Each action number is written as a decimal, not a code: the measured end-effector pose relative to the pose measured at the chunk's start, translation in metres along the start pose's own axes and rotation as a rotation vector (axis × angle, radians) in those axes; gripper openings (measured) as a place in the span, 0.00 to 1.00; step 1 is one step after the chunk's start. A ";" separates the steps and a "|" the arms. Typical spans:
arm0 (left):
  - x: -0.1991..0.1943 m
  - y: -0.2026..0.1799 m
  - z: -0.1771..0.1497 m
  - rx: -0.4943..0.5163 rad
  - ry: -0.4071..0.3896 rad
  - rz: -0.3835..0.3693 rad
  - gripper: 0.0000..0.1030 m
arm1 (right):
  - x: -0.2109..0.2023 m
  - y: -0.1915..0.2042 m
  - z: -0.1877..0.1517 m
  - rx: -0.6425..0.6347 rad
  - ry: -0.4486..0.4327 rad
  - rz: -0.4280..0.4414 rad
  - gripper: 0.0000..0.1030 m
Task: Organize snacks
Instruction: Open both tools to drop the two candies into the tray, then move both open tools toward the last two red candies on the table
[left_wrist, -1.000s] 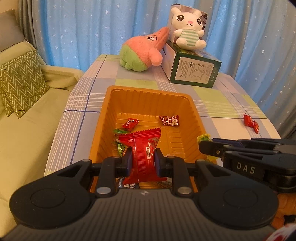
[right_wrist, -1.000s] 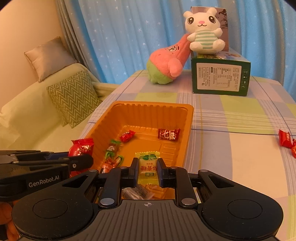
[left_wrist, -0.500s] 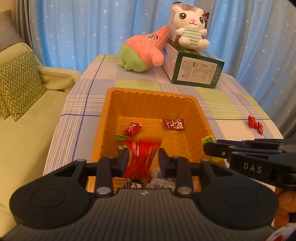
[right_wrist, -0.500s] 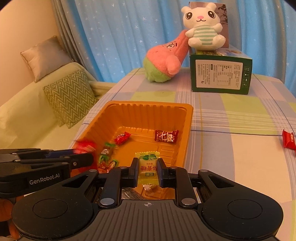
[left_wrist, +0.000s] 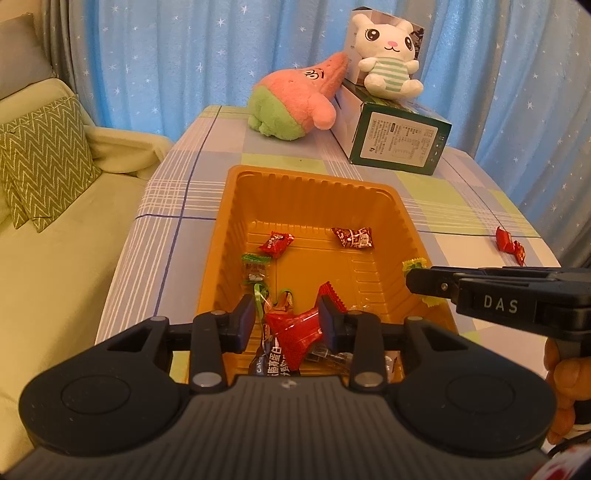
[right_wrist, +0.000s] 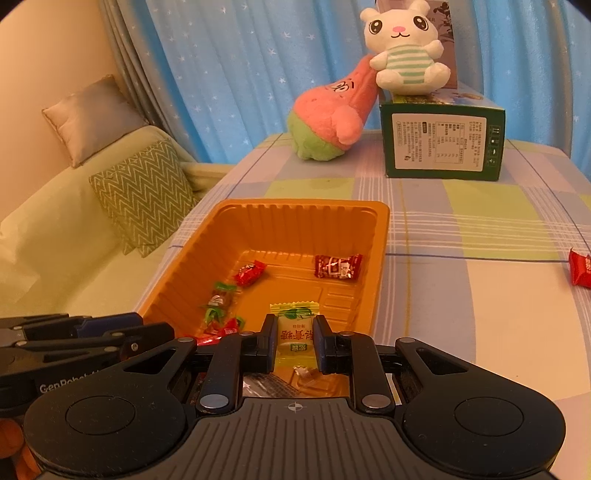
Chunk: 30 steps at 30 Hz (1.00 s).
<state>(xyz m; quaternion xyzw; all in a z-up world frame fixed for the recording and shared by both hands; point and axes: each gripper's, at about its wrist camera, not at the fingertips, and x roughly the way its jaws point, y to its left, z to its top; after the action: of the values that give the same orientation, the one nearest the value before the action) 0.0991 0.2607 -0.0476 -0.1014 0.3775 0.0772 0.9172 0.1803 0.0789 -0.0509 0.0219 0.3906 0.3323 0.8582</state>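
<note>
Orange tray (left_wrist: 310, 184) (candies (left_wrist: 275, 243) inside)

At six o'clock in the orange tray (left_wrist: 221, 236), the left gripper (left_wrist: 287, 322) body hid the lower ends of a dark packet (left_wrist: 271, 356) and a clear wrapper (left_wrist: 332, 356), so their kind could not be told. The red candy (right_wrist: 580, 266) at three o'clock on the table was cut by the picture's edge. The print on the green box (right_wrist: 441, 146) label was too small to read.
</note>
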 end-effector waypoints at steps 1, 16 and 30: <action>-0.002 0.001 0.000 -0.003 -0.003 0.000 0.33 | 0.000 0.000 0.000 0.002 -0.001 0.008 0.20; -0.040 -0.004 -0.023 -0.066 -0.029 0.030 0.66 | -0.049 -0.024 -0.008 0.097 -0.068 -0.013 0.63; -0.093 -0.043 -0.045 -0.111 -0.064 0.024 0.89 | -0.131 -0.041 -0.036 0.168 -0.091 -0.084 0.63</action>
<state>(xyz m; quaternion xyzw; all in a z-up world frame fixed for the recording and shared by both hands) 0.0129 0.2018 -0.0071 -0.1451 0.3443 0.1122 0.9208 0.1163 -0.0383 -0.0025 0.0926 0.3781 0.2608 0.8835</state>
